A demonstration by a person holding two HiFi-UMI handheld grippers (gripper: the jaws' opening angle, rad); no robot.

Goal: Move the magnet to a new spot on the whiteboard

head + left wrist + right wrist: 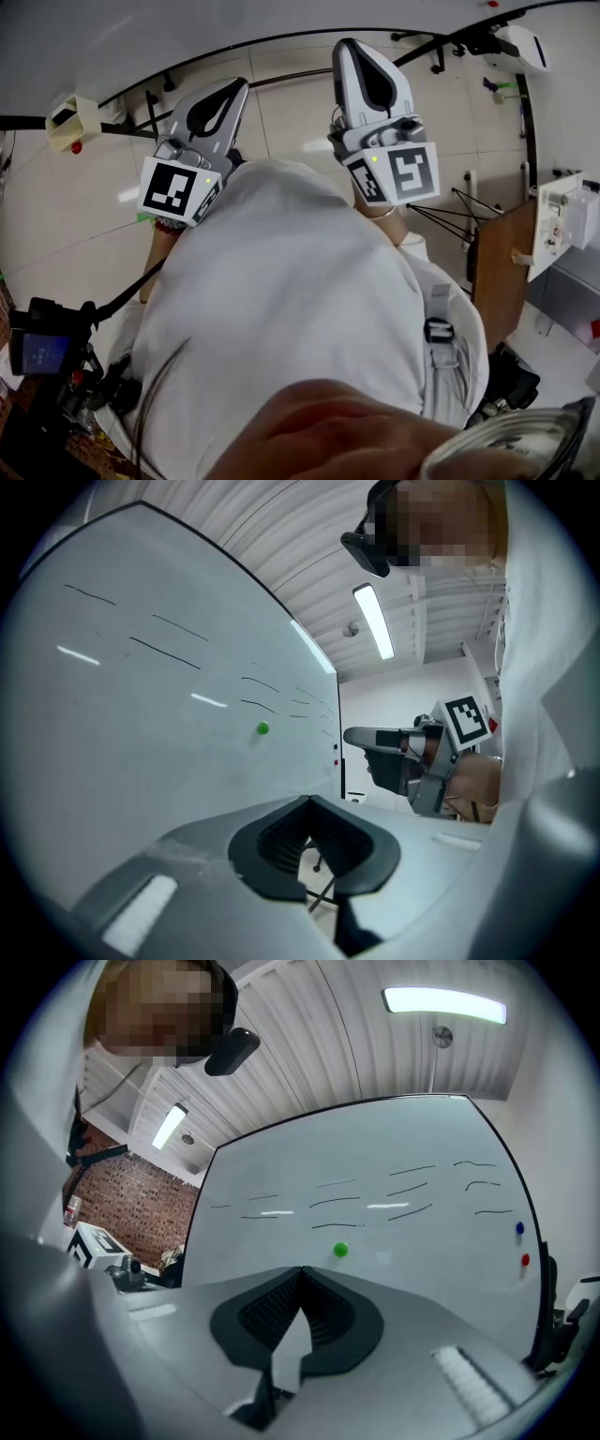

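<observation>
The green magnet (340,1251) sticks to the whiteboard (422,1232) below the black scribbled lines, and neither gripper touches it. I hold my right gripper (300,1273) raised before my chest, jaws together with nothing between them, aimed at the board near the magnet. My left gripper (309,801) is up beside it, likewise closed and empty.

The magnet (340,1250) is a small, round, green dot. It sticks flat on the whiteboard (412,1218), near the middle and just below some thin dark lines (412,1190) drawn there. Nothing touches it. The whiteboard is big, white and shiny, and it stands upright.
</observation>
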